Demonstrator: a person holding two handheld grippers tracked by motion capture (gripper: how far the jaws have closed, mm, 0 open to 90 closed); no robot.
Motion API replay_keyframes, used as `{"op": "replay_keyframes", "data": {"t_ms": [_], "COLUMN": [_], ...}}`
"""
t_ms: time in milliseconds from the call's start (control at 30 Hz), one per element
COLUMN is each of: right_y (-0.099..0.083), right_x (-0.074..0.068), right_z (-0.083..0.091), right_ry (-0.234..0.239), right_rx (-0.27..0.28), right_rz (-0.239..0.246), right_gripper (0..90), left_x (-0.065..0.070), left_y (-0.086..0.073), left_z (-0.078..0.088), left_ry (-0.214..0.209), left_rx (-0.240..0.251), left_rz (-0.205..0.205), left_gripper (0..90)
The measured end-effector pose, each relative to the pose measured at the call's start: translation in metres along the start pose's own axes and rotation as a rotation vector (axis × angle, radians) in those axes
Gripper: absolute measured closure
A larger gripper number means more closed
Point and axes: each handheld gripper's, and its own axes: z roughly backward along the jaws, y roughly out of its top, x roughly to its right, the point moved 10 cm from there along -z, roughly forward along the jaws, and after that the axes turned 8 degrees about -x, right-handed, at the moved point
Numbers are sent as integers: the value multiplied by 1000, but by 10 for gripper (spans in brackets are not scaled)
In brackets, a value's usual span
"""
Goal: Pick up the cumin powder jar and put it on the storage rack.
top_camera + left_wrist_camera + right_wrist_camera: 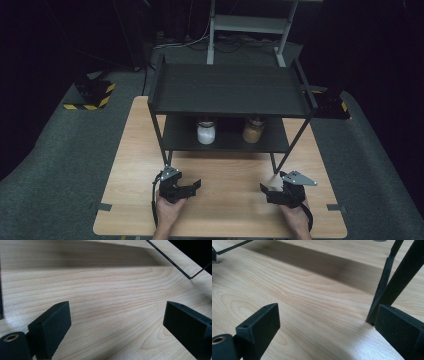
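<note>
Jaws of left gripper and right gripper open, empty, jars well beyond.

Both grippers, left and right, rest near the black rack

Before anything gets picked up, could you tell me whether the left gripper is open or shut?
Open. In its own view the left gripper has its jaws standing wide apart with bare wooden table between them.

A dark lab: black curtains, hazard-taped stands, lone wooden table
</note>
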Motion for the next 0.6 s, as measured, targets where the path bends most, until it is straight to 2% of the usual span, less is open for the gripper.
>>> {"op": "replay_keyframes", "data": {"t_ms": [600], "right_y": [-2], "right_x": [-4], "right_z": [-5], "right_ry": [-16], "right_rx": [-21], "right_rz": [-7], "right_gripper": [69], "left_x": [0], "left_y": [0], "left_z": [0], "left_ry": [4], "left_rx": [-3], "left_rz": [2], "left_gripper": [81]}}
